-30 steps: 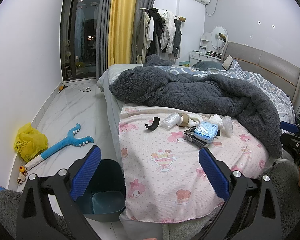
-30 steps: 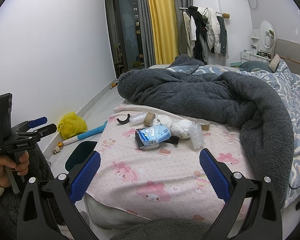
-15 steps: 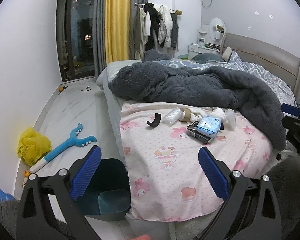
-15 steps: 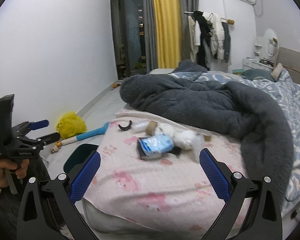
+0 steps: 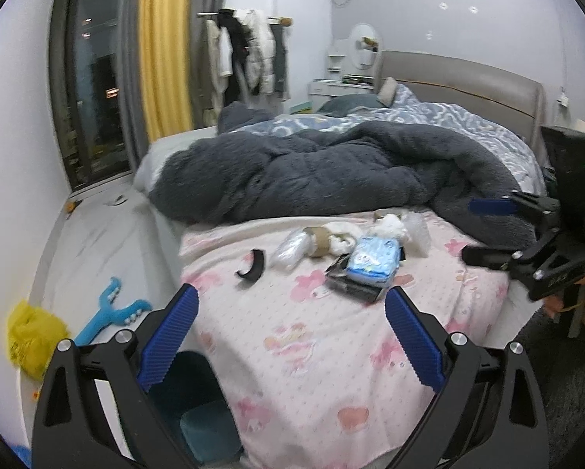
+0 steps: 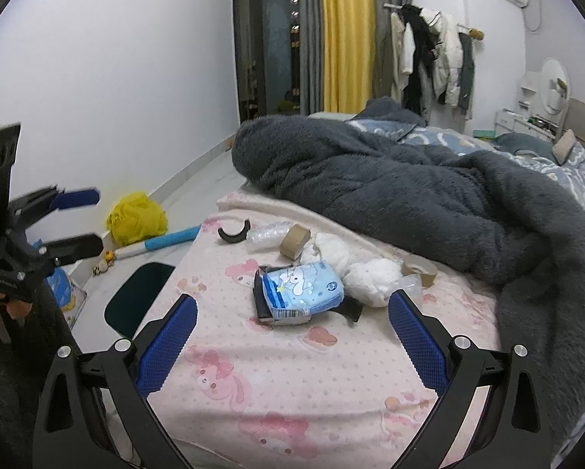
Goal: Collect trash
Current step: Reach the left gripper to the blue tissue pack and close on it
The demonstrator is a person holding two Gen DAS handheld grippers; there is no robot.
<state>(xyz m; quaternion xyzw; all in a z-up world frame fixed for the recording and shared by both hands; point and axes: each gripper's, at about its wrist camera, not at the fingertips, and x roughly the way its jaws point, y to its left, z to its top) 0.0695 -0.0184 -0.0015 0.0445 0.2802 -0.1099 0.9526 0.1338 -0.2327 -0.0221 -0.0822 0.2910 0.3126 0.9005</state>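
Landmark: the blue tissue pack (image 6: 302,287), a soft glossy plastic pouch printed with a cartoon figure, lying on the pink dotted bedsheet (image 6: 300,387) on top of a flat black packet (image 6: 262,301). Beyond and to the right of the pack lie crumpled white tissue wads (image 6: 364,279); behind those, a brown cardboard tape core (image 6: 419,269). Beyond and left of the pack stand a second cardboard tape core (image 6: 294,241), a crinkled clear plastic wrapper (image 6: 265,234) and a curved black plastic piece (image 6: 234,232). A thick, fuzzy dark grey blanket (image 6: 402,187) is heaped behind the whole cluster. Down on the floor, left of the pack, stands a dark teal plastic bin (image 5: 198,406). The left gripper (image 5: 290,336) and the right gripper (image 6: 292,346) both hover short of the pack, ribbed blue pads spread wide, gripping nothing.
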